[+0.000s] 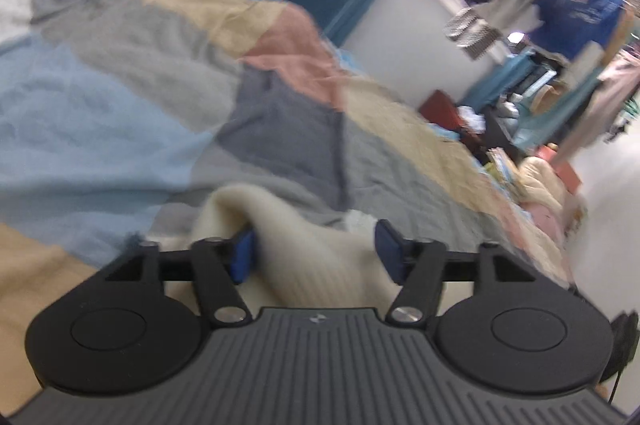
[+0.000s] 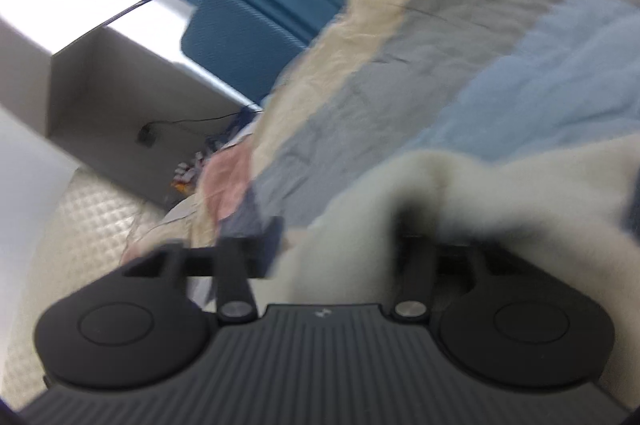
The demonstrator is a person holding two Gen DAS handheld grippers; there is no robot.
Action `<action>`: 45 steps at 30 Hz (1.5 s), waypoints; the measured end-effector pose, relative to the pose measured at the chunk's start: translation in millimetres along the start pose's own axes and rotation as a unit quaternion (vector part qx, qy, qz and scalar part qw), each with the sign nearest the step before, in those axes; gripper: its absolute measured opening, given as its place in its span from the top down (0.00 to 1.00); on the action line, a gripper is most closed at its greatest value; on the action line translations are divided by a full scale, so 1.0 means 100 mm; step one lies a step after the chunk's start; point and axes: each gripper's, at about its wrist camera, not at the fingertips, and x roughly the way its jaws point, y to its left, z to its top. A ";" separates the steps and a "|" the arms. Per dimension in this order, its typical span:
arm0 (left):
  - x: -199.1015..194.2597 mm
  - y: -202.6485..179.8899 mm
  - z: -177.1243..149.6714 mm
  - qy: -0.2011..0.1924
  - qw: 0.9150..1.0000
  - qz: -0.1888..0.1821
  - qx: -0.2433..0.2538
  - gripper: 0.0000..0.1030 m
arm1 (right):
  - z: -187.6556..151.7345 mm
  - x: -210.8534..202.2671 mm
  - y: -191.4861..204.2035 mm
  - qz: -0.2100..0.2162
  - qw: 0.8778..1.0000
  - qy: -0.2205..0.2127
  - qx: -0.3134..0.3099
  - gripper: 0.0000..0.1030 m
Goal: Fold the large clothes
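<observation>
Cream knit garment (image 1: 304, 249) lies bunched right at the tongs of both hands, on top of a patchwork quilt (image 1: 132, 97) of blue, grey, beige and pink panels. The left gripper (image 1: 314, 251) stands released: its blue pads (image 1: 244, 257) are spread, and the ribbed knit rises between them in a loose hump without being pinched. The right gripper (image 2: 340, 241) also looks released, its jaws set wide, with the same cream cloth (image 2: 460, 193) heaped over its right finger and hiding that pad; the picture is smeared, so I cannot be sure the fabric is fully free there.

From either tong the garment lies straight ahead and just below, touching or nearly touching the fingers, so neither hand is plainly the nearer. Its long axis seems to run across both views, from one gripper toward the other, though the folds hide its outline. My judgement is that the coming move turns on finding a fresh edge along that axis.

Beyond the quilt stand a teal chair (image 2: 236, 37) and pale cabinets (image 2: 104, 65). A small emblem marks each gripper body; no writing is readable.
</observation>
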 end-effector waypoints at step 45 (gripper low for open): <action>0.73 0.04 0.10 0.009 0.990 0.121 0.071 0.34 | -0.15 0.40 0.45 -0.159 0.955 -0.008 -0.252 0.52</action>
